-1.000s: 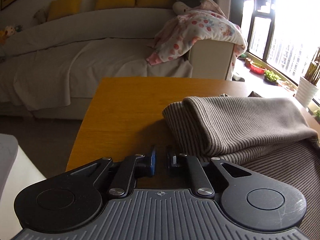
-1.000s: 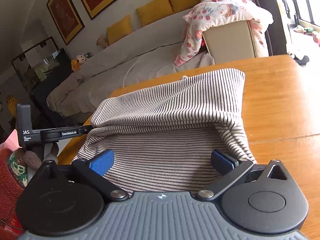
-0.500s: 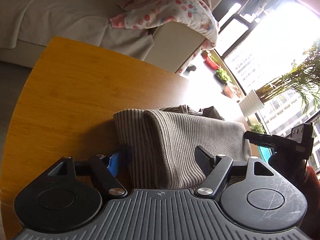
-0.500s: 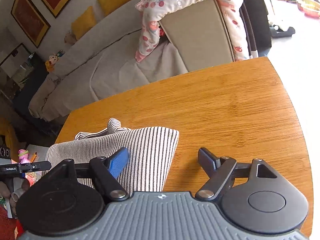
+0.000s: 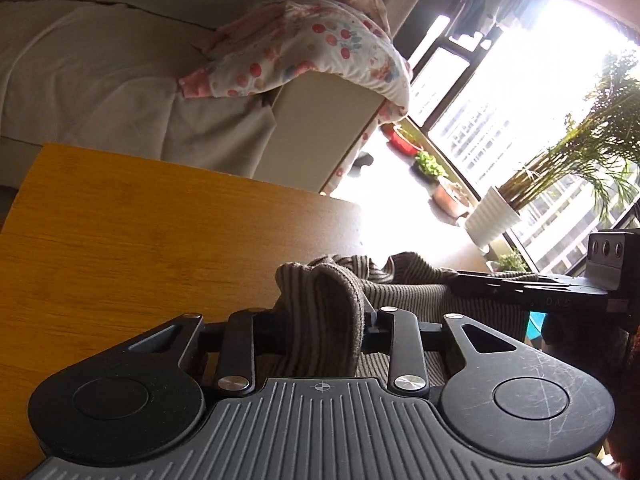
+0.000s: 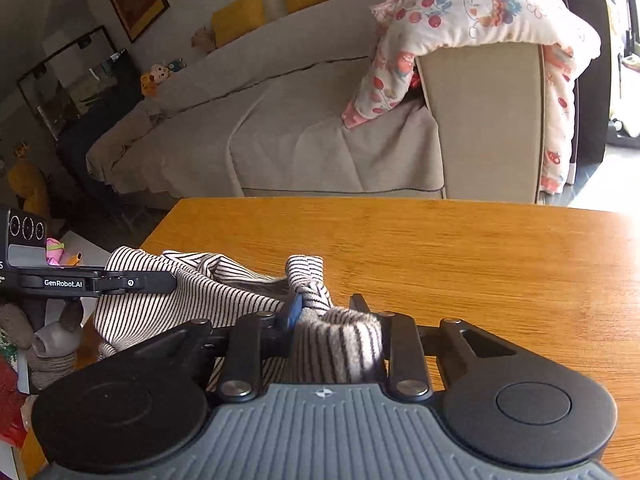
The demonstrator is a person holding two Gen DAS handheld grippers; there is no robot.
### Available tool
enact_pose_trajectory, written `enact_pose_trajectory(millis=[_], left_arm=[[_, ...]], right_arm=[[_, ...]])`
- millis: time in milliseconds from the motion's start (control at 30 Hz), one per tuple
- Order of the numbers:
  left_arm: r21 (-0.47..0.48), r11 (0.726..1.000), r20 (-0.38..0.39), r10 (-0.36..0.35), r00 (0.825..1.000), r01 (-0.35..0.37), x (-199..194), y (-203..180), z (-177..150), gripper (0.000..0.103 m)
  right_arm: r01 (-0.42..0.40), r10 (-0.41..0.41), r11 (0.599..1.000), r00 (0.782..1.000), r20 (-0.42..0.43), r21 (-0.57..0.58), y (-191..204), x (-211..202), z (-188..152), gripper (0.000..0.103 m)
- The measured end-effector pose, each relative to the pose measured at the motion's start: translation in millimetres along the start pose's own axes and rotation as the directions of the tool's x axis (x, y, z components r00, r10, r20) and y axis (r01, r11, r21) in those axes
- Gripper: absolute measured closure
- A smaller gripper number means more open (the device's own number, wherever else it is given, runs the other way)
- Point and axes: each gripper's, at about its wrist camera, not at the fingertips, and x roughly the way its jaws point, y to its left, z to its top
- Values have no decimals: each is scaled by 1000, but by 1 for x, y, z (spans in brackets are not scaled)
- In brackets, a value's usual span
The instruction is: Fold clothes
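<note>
Striped knitwear (image 6: pixel 168 300), soft and limp, lies bunched at the near edge of the tabletop (image 6: pixel 460 248), best gripped at its thick folded ends. Its long axis runs between the two tools. Left hand-held gripper (image 5: pixel 320 320) and right hand-held gripper (image 6: pixel 336 320) are each closing, pinching a fold.

Daylight came from the window (image 5: pixel 516 92) at upper right of left wrist view, blown out to white w/ glare washing over the table (image 5: pixel 160 240) far edge. Striped garment (image 5: pixel 332 308) looked dull brown, backlit there; in right wrist view it read crisp black/white under even, softer light. Sofa (image 6: pixel 320 128) slightly soft. Strong fisheye bending at edges both views. No obvious motion blur.
</note>
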Motion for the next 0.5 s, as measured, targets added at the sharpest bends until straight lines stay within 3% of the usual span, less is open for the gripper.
enact_pose_trajectory(millis=[100,200,233,367,500], left_arm=[[57,998,39,-15,999,12,-35,-19,-2,71],[120,993,69,-20,997,12,-70,-37,-16,71],[136,991,74,-21,997,11,-81,-42,-23,71],[182,983,70,-26,997,13,-120,-55,-61,69],[186,983,9,9,1000,-11,-144,-56,-104,66]], right_arm=[[-25,28,998,998,58,-62,23,-41,-2,84],[-39,53,989,994,91,-144,52,-83,-12,98],[-42,57,985,994,90,-165,62,-93,-18,98],[-79,90,975,995,46,-210,91,-120,-57,98],[-98,90,975,995,-47,-200,107,-127,-110,98]])
